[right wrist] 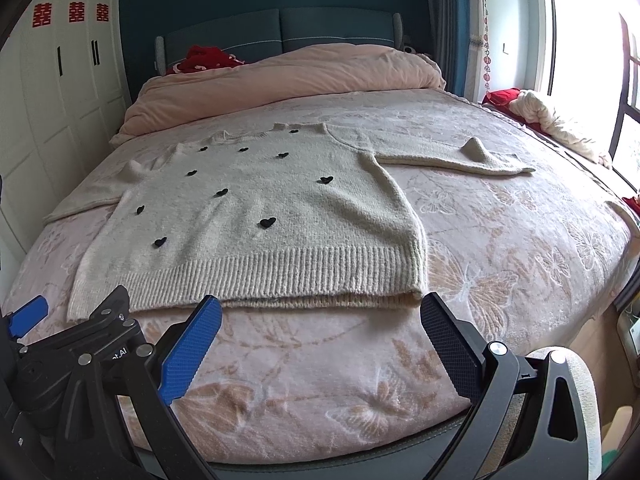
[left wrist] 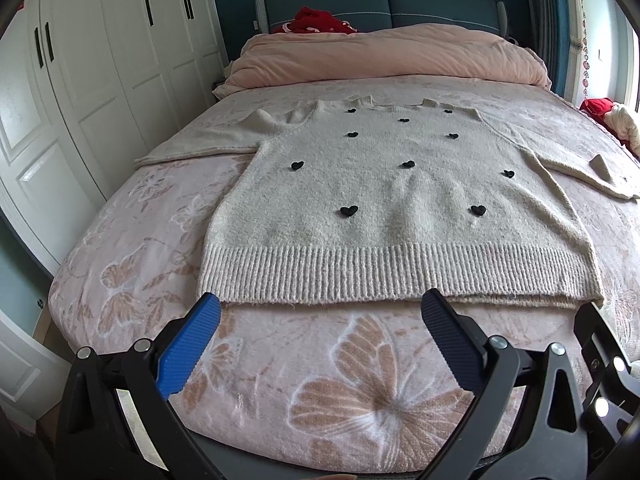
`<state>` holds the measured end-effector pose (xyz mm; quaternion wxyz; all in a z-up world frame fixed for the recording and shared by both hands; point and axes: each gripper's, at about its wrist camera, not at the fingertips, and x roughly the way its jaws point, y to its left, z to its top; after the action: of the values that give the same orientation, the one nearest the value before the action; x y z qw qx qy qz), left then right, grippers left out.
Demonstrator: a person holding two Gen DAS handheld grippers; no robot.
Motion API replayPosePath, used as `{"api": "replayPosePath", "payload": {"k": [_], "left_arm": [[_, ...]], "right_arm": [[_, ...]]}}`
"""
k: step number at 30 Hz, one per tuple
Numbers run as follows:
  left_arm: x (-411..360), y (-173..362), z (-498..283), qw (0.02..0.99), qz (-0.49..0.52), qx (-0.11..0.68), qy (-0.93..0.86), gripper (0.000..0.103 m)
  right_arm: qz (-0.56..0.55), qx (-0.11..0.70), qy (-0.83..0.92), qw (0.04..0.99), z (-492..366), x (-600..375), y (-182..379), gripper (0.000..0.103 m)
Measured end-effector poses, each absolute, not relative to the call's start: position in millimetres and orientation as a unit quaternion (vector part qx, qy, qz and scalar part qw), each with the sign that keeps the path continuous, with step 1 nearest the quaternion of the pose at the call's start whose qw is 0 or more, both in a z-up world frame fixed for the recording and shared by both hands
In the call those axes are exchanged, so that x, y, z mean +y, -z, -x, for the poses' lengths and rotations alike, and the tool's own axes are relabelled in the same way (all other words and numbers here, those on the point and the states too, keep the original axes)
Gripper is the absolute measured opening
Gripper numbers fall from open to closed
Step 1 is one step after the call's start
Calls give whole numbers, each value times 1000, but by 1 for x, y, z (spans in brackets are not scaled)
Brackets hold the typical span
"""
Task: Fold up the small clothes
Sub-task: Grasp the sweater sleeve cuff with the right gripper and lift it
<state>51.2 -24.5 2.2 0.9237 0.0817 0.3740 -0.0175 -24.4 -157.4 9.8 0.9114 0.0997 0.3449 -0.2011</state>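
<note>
Both grippers hang short of the work with their jaws spread wide and holding nothing: the left gripper (left wrist: pixel 320 316) at the lower centre of its view, the right gripper (right wrist: pixel 320 318) likewise in its own. One cream sweater (left wrist: pixel 392 208) with small black hearts lies face up across the middle of the bed (left wrist: pixel 328 380), sleeves spread to either side, ribbed hem (left wrist: pixel 384 276) nearest the cameras. Laid flat like this, it seems ready for a first fold, probably starting from the hem or a sleeve.
</note>
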Motion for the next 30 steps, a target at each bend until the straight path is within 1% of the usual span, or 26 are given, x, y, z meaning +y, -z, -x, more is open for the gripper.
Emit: {"api": "replayPosePath", "payload": {"k": [4,6,8,10,12,13,15,16,18,21,26,27,29,30], "left_arm": [[-26,1,-55,920,-78,382,26,98],[-25,1,-58,919,-74,386,34,98],[-21,0,-64,917,-63,392,41,98],[-13,-2,-72,915,-41,400,44,98],[-8,-3,-81,911,-21,408,50,98],[-6,-3,-85,910,-16,411,51,98],[-2,-2,-94,908,-10,416,49,98],[-2,-1,-98,906,-7,419,50,98],[-1,2,-108,901,2,432,50,98],[-2,9,-124,892,13,449,42,98],[-11,21,-146,888,-1,458,28,98],[-13,23,-150,887,-1,461,28,98],[-16,26,-156,885,-2,465,30,98],[-18,28,-160,885,-4,465,31,98]], "right_arm": [[-107,357,179,911,16,-169,-7,98],[-127,357,163,911,11,-192,-8,98],[-143,351,168,910,5,-224,-11,98],[-169,342,192,904,-4,-277,-15,98],[-221,332,217,891,-16,-346,-16,97],[-248,326,225,884,-22,-377,-15,89],[-295,318,241,868,-38,-444,-9,79],[-311,314,254,860,-45,-475,-6,75],[-340,301,283,845,-60,-536,5,74],[-374,293,323,818,-76,-601,24,74],[-419,301,357,779,-103,-662,65,74],[-429,295,363,773,-105,-668,72,72],[-421,280,377,776,-111,-672,74,62],[-421,285,369,778,-116,-674,75,29]]}}
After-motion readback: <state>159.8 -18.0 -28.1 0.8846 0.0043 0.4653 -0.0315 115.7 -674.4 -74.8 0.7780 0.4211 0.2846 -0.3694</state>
